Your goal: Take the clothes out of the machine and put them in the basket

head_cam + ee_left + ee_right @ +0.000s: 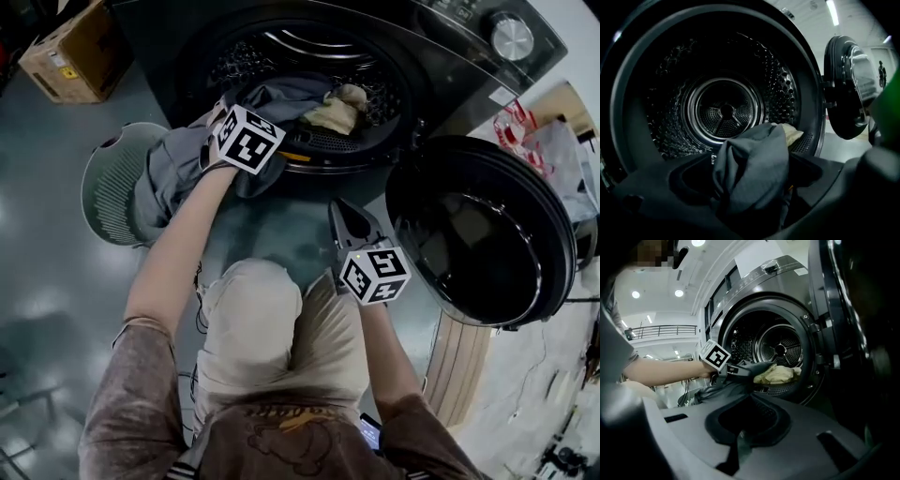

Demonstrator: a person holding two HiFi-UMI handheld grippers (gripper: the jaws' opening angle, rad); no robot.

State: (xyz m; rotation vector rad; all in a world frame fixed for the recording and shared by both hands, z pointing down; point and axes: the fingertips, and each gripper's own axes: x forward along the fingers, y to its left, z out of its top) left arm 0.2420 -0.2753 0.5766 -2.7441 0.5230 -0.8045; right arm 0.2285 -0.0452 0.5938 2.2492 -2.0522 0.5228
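**Grey garment halfway from drum to basket**

We judge the unloading is under way. The grey garment [281,94] trails from the drum [722,110] toward the basket [103,183]. It sits bunched between the left gripper's [253,169] wide-apart jaws, unpinched, so next we must clamp and pull. The right gripper [349,220] is closed and empty, well clear.

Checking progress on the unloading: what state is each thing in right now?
Machine door: swung fully open.
Basket: upright on the floor, partly covered.
Grey garment: draped from the drum mouth onto the basket.
Beige cloth: inside the drum.
Left tool: open, grey garment between its jaws.
Right tool: shut, empty.
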